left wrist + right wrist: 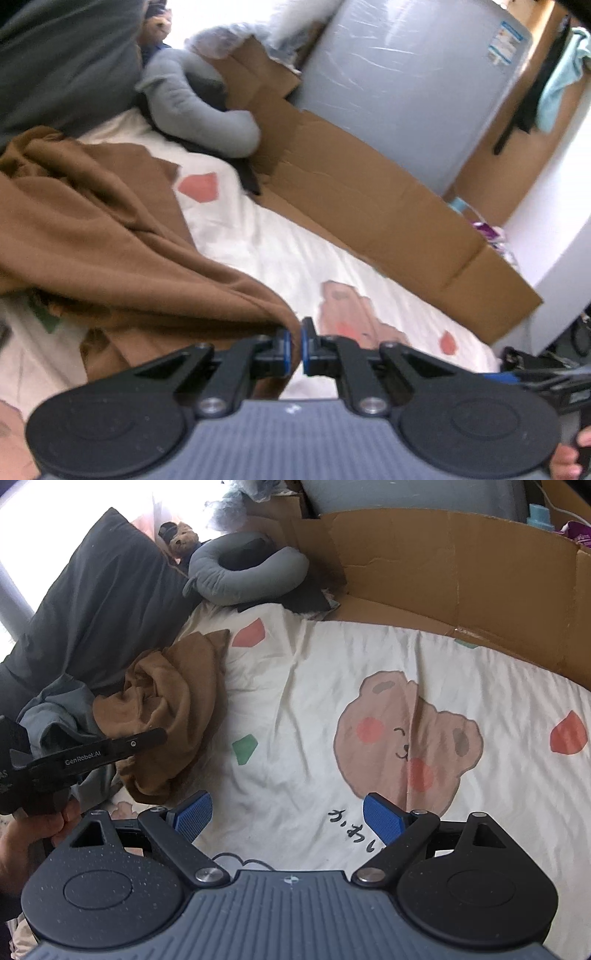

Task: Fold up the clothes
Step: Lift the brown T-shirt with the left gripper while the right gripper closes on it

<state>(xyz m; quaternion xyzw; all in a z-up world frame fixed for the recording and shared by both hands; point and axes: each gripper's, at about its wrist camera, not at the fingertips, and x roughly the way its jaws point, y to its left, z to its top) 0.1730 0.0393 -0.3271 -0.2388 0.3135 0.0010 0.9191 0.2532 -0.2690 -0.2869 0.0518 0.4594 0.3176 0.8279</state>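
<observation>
Down at the bottom centre of the left wrist view, the left gripper (295, 341) is pinching a corner of the brown garment (110, 236) between its blue-edged fingers (284, 341), which are pressed almost together on the cloth. From that pinch the garment is spreading up and to the left in loose folds, covering most of the left half of the frame and lying on the white bed sheet (266, 243) with its pink shapes. Above it, at the upper left, a dark grey pillow (66, 62) is leaning, and a grey neck pillow (199, 107) is curling just right of it. A flattened cardboard box (369, 206) is running diagonally along the sheet's far edge, with a plastic-wrapped grey mattress (406, 81) standing behind it. The picture is somewhat blurred.

Over in the right wrist view, the right gripper (288, 818) is hovering at the bottom centre with its blue fingers (194, 814) spread wide and nothing between them, only the bed sheet (314, 686) with its bear print showing in the gap. The brown garment (166, 709) is sitting bunched at the middle left of the frame, well apart from these fingers. The left gripper (144, 738) is reaching in from the left edge, its tip lying over the heap, with a hand (33, 830) holding its handle at the lower left. The dark grey pillow (96, 602) is filling the upper left, the neck pillow (243, 572) is lying at the top centre, and the cardboard box (461, 576) is lining the upper right.
</observation>
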